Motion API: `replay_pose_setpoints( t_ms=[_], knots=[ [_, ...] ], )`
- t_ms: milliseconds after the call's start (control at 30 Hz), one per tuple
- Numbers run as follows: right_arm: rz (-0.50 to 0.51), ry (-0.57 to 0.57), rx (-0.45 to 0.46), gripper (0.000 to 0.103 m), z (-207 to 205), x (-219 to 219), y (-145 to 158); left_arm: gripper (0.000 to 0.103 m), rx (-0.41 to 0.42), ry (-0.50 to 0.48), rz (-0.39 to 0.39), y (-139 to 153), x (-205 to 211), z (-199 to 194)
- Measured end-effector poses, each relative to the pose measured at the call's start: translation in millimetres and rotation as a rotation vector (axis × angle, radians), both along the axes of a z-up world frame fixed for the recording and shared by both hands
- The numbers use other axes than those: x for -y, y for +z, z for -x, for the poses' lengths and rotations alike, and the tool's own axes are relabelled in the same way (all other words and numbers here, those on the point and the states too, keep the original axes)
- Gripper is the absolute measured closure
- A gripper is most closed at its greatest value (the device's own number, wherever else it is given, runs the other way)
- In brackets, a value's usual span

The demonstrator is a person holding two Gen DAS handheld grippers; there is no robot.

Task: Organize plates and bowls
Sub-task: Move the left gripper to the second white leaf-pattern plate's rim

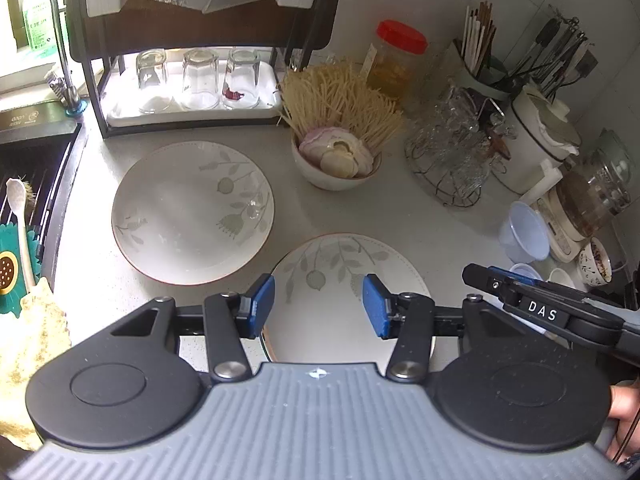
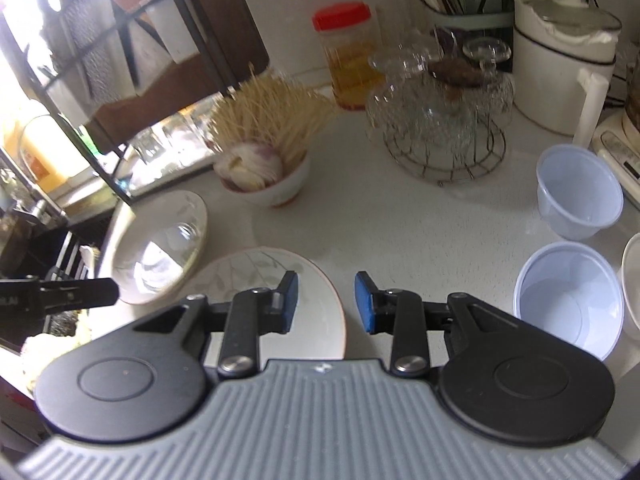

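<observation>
Two white plates with grey leaf patterns lie on the counter. The far plate [image 1: 192, 210] sits left of centre; it also shows in the right wrist view [image 2: 158, 248]. The near plate [image 1: 340, 276] lies under my left gripper [image 1: 319, 306], which is open and empty above it. In the right wrist view the near plate [image 2: 312, 316] lies below the left finger of my right gripper [image 2: 326, 304], open and empty. Two translucent plastic bowls [image 2: 570, 304] [image 2: 578, 196] stand to the right. The right gripper's tip [image 1: 480, 278] shows in the left wrist view.
A white bowl of garlic and noodles [image 1: 340, 160] stands behind the plates. A dish rack with upturned glasses [image 1: 196, 80] is at the back left, the sink [image 1: 28, 184] at the left. A wire glass stand [image 2: 440, 128], a red-lidded jar [image 2: 348, 52] and a white pot [image 2: 560, 60] crowd the back right.
</observation>
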State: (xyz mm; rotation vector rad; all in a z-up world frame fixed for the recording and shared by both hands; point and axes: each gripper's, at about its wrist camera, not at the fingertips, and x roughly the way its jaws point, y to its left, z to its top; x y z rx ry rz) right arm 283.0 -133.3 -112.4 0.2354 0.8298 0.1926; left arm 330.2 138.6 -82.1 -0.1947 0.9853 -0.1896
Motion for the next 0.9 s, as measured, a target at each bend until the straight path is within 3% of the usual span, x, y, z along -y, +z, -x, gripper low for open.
replay_pose_setpoints(
  t_ms=[333, 600, 900],
  knots=[
    [0.01, 0.113, 0.076, 0.068, 14, -7, 38, 0.048, 0.03, 0.079, -0.01, 33, -13, 23],
    [0.003, 0.227, 0.063, 0.068, 15, -29, 49, 0.046, 0.037, 0.179, -0.018, 40, -26, 43],
    [0.008, 0.274, 0.048, 0.068, 7, -66, 56, 0.045, 0.045, 0.258, 0.005, 43, -71, 49]
  ],
)
